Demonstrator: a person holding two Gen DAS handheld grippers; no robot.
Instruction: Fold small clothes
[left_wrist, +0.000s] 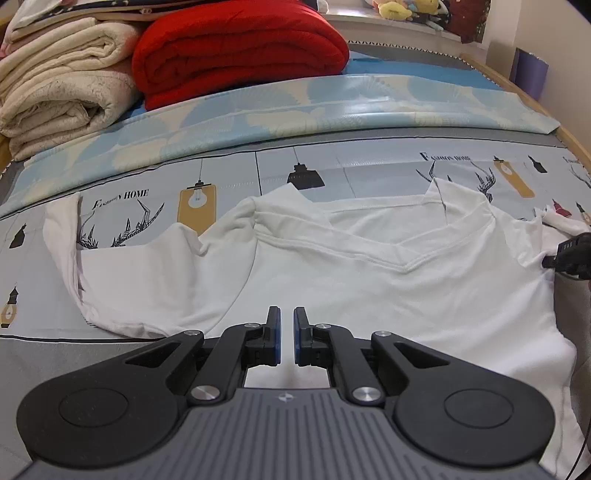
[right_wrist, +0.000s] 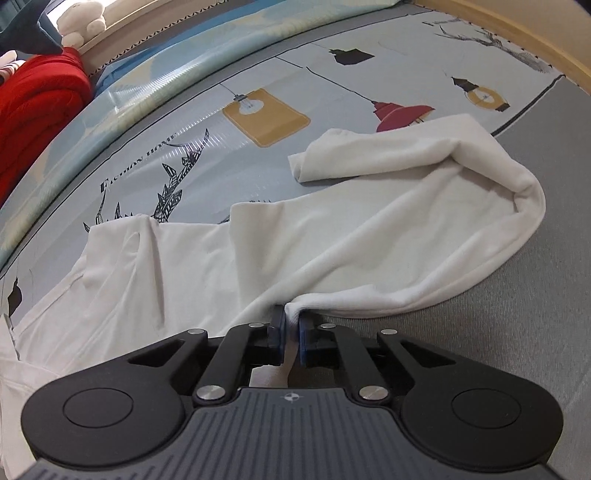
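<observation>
Only the left wrist view shows the V-neck collar of the white T-shirt (left_wrist: 369, 280), spread on the printed bedsheet (left_wrist: 332, 170) (red blanket (left_wrist: 240, 51) behind). Its left gripper (left_wrist: 287, 325) is pressed nearly together over the fabric; a grip cannot be told. The right gripper (right_wrist: 291, 325) pinches the shirt's edge fold beside the sleeve.

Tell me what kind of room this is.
Most likely a bedroom at home: the white shirt lies on a bed's printed sheet, with folded blankets stacked behind and plush toys on a ledge.
</observation>
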